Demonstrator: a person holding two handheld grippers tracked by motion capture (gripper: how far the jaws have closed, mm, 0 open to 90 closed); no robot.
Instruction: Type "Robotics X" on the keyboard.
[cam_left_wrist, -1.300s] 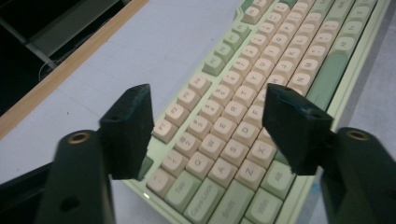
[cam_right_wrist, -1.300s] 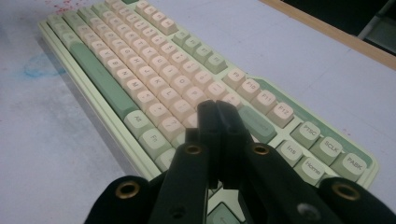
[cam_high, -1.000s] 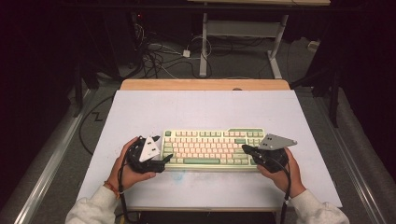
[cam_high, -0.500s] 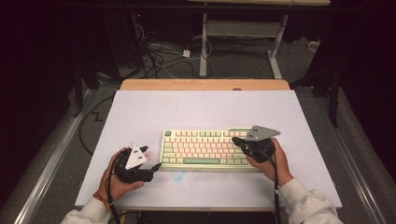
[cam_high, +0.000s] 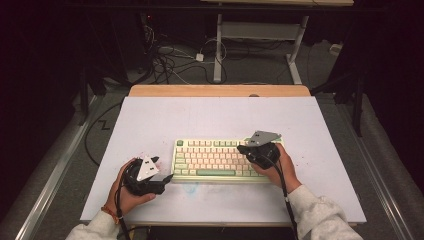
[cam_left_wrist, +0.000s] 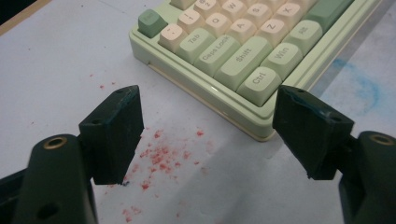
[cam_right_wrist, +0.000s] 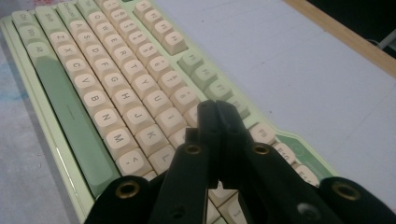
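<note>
A pale green keyboard (cam_high: 215, 157) with cream keys lies in the middle of the white table top (cam_high: 210, 117). My left gripper (cam_high: 164, 169) rests on the table at the keyboard's front left corner, jaws open and empty. In the left gripper view the left gripper (cam_left_wrist: 208, 116) frames the keyboard (cam_left_wrist: 243, 51) corner by the Ctrl key without touching it. My right gripper (cam_high: 243, 149) hovers over the keyboard's right part, pointing left. In the right gripper view the right gripper (cam_right_wrist: 215, 112) is shut with nothing in it, its tip above the keys of the keyboard (cam_right_wrist: 116, 93) near L.
Red specks (cam_left_wrist: 163, 154) and a blue smear (cam_left_wrist: 364, 88) mark the table near the keyboard's front left. The wooden table edge (cam_high: 220, 90) runs along the far side. Cables (cam_high: 170, 60) and a metal stand (cam_high: 218, 45) are on the floor beyond.
My right gripper has moved left from the keyboard's right end to over its keys. The left gripper has shifted slightly toward the table's front, away from the keyboard's side.
</note>
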